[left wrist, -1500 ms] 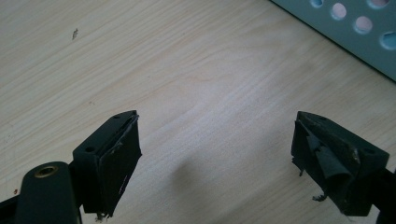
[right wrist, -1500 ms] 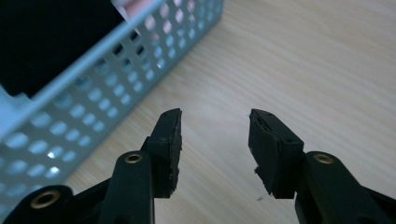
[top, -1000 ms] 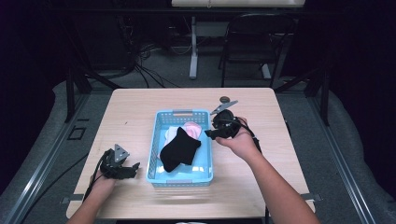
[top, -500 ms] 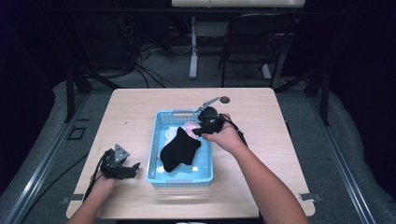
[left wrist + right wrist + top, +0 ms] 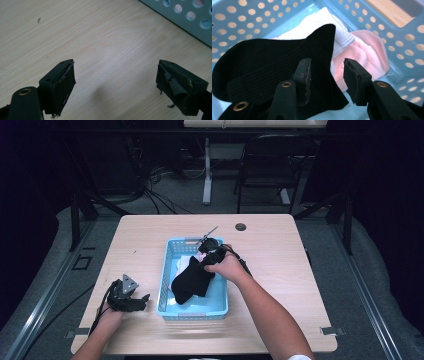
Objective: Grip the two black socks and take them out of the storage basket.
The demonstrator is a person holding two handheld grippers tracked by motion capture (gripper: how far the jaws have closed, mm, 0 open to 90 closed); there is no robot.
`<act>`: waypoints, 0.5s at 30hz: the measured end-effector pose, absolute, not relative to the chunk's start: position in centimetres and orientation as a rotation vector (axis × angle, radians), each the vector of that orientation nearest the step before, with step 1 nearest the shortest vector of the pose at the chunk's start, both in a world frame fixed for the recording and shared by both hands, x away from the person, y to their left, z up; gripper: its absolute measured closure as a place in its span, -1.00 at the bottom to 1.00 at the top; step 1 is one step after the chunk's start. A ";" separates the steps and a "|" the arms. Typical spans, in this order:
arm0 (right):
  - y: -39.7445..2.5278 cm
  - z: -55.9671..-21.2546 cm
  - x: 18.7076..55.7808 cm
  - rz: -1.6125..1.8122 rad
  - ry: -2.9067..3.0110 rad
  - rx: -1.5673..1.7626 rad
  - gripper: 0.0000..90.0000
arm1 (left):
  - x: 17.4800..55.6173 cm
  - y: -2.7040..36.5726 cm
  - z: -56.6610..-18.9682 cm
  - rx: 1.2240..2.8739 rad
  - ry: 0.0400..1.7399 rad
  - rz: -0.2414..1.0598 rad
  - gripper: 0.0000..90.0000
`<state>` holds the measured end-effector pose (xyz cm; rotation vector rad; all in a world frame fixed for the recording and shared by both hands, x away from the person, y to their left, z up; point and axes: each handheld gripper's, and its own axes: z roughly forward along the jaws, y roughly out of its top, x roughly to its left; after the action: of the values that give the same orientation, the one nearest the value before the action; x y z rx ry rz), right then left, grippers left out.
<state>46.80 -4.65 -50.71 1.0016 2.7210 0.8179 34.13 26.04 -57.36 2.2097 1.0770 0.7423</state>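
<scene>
Table (image 5: 300, 285): bare wood all round my left tongs (image 5: 115, 82), which sit spread and empty, well apart from the action. Blue basket (image 5: 167, 285): walls close on both sides of my right tongs (image 5: 325, 75), so the free way out is up. Black sock (image 5: 262, 67): directly under and ahead of the right tongs, long axis running away to their left, its edge between the parted jaws, not yet pinched. Pink sock (image 5: 367, 53) and white sock (image 5: 317, 22) just beyond.

Wooden table (image 5: 280, 270), blue basket (image 5: 167, 285), left claw (image 5: 142, 301)
</scene>
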 end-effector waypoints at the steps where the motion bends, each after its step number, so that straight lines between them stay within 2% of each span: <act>1: -4.6 -50.7 46.8 0.818 2.721 1.002 0.27 | 34.1 26.0 -57.4 2.210 1.077 0.742 -0.65; 6: -4.3 -51.2 47.0 0.803 2.731 1.020 0.27 | 34.1 26.0 -57.4 2.212 1.076 0.742 -0.65; 11: -4.2 -51.5 47.1 0.800 2.746 1.055 0.39 | 34.1 26.0 -57.4 2.211 1.076 0.743 -0.65; 15: -4.3 -51.5 47.0 0.799 2.757 1.058 0.58 | 34.1 26.0 -57.4 2.211 1.076 0.743 -0.65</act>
<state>46.97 -4.26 -51.48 1.0579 2.7566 0.7993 34.13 26.02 -57.36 2.2114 1.0764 0.7431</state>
